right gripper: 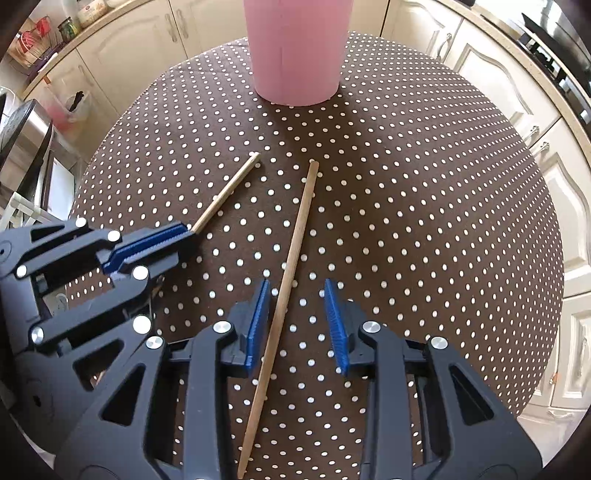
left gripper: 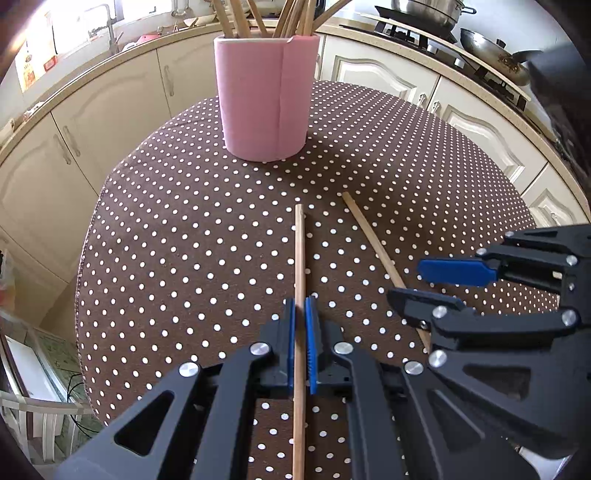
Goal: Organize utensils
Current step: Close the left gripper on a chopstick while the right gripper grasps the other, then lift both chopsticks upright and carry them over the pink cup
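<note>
- Left gripper [left gripper: 300, 343] closed narrow on the left chopstick [left gripper: 300, 258], blue pads pressed to either side of the shaft; stick running straight ahead along the fingers, far tip aimed toward the pink holder [left gripper: 264, 99].
- Right gripper [right gripper: 295, 321] spread wide, straddling the right chopstick [right gripper: 291, 258] without touching it; pads [right gripper: 258, 317] well clear on both sides.
- Right chopstick flat on the dotted tablecloth [right gripper: 443, 221], long axis slightly oblique to the fingers: thick end ahead and a little right, thin end back below the gripper toward the camera.
- Shaft nearer the left pad than the right one, so off centre in the gap; closing likely to push it sideways first unless centred.
- Pink holder upright at the far side of the table, well apart from both sticks, already packed with other chopsticks [left gripper: 266, 18].
- Left-hand stick seemingly ready for carrying to the holder; right-hand stick not yet gripped.
- Both grippers side by side, close together; some risk of a knock if both lift at once.
</note>
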{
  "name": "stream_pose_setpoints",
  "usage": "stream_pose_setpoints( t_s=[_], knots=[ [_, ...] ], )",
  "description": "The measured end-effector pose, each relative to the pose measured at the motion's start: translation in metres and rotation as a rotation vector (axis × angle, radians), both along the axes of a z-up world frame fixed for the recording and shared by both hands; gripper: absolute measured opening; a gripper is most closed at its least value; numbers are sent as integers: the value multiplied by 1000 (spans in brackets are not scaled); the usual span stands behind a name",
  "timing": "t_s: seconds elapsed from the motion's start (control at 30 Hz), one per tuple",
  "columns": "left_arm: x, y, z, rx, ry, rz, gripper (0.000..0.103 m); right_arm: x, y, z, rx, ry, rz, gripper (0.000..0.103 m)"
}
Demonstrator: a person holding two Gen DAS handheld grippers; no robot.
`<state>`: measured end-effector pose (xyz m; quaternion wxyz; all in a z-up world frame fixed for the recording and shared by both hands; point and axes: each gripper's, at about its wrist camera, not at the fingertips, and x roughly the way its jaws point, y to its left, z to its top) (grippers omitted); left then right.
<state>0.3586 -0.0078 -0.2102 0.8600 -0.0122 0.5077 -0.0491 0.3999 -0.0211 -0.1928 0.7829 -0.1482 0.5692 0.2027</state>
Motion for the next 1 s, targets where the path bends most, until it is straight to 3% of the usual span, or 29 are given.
stream_pose_setpoints(
  t_s=[0.1,0.27,0.5,0.7,1.0],
  knots=[
    [-1,0,0,13,-3,-5,6,5,8,0,0,3,5,16],
    [-1,-1,0,7,-5,-8,6,6,10,-2,25,-15,0,9],
    [-4,1,1,6,-10,-7,6,-2,-4,-1,94,-72,-9,7],
    [-11,-4,2,26,-33,-11,6,-16,-31,4,213,-141,-31,6],
    [-16,3,16,-44,-98,-1,6,-36,-66,33,340,-249,-46,6]
  ],
)
